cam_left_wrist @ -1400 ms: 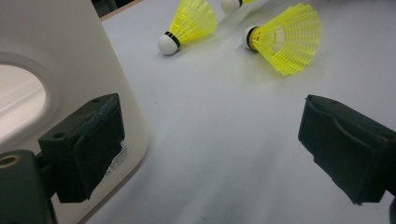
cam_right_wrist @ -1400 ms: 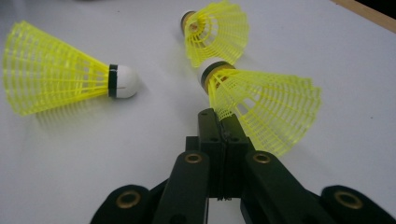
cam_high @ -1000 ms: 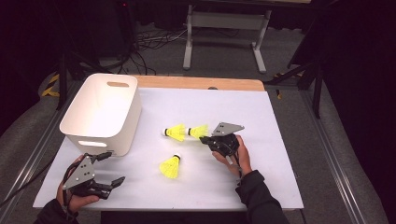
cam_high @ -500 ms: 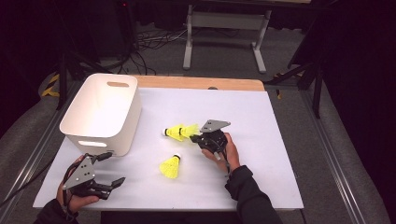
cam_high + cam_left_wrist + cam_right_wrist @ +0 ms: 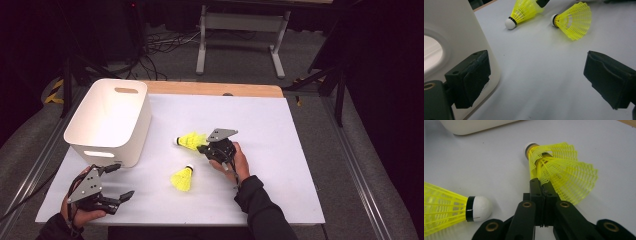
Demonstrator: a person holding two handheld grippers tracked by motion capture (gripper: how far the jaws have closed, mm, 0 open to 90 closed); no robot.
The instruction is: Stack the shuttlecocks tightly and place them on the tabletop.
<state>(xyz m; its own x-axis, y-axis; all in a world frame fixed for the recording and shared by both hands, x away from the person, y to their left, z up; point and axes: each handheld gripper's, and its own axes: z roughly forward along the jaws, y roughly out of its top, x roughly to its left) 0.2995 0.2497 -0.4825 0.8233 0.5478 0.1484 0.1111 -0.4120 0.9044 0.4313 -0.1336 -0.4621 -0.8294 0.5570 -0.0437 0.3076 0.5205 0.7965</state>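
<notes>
Two yellow mesh plastic shuttlecocks are still out on the white table sheet [image 5: 280, 150], so I'd say nothing has landed in the white plastic handled bin [image 5: 111, 120] yet. Right gripper [image 5: 543, 185] is clamped on the skirt of one shuttlecock [image 5: 559, 170]; the other shuttlecock [image 5: 183, 178] lies loose just beside those fingers. Left gripper [image 5: 120, 181] sits spread wide and empty, bin wall right by one pad [image 5: 475, 75].

The table [image 5: 300, 150] carries a white bin [image 5: 107, 120] at its left and two yellow shuttlecocks [image 5: 182, 178] lying near the middle.
</notes>
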